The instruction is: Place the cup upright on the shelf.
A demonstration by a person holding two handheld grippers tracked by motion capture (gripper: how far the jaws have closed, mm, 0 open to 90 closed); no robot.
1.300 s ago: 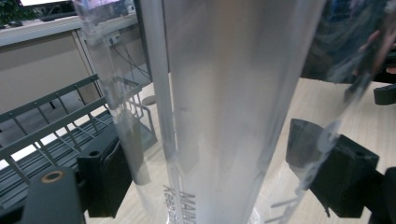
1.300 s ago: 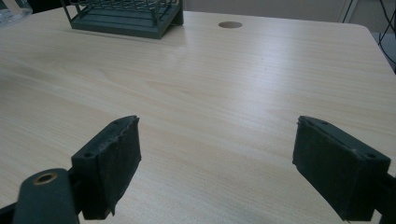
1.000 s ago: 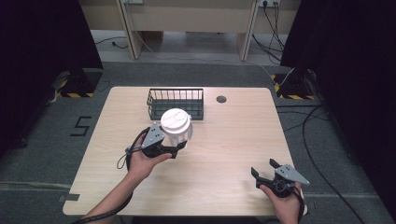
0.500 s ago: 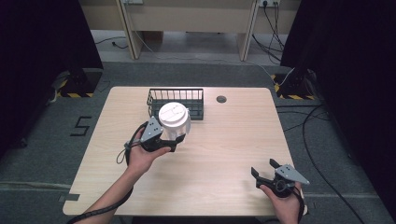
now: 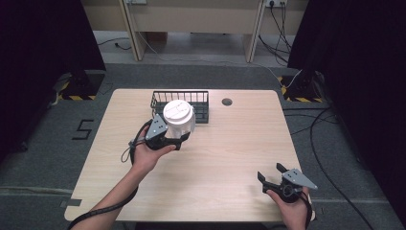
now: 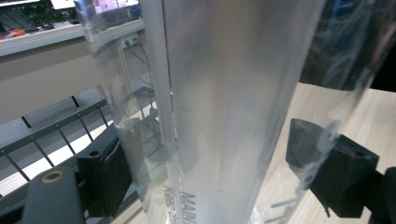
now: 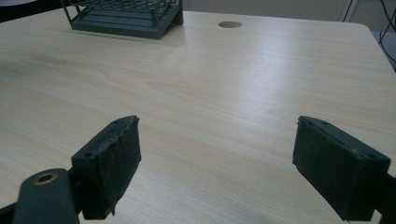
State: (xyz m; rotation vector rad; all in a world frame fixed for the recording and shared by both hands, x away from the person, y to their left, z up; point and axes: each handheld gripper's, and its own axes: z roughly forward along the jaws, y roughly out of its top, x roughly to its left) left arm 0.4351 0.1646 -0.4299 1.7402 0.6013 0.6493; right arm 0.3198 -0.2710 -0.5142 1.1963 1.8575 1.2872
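Cup (image 5: 179, 116) of clear plastic with a white lid is held up above the worktop (image 5: 230, 158), just at the near side of the wire basket (image 5: 201, 101) and partly in front of it. In the left gripper view the cup wall (image 6: 224, 107) stands between the two black jaws, which pinch it from both sides. The left gripper (image 5: 168, 135) holds it low on the body. The right gripper (image 5: 274, 176) is well apart from the basket, at the near right corner of the worktop, with jaws spread wide and nothing between them (image 7: 215, 177). A small round hole (image 5: 227, 101) lies just right of the basket.
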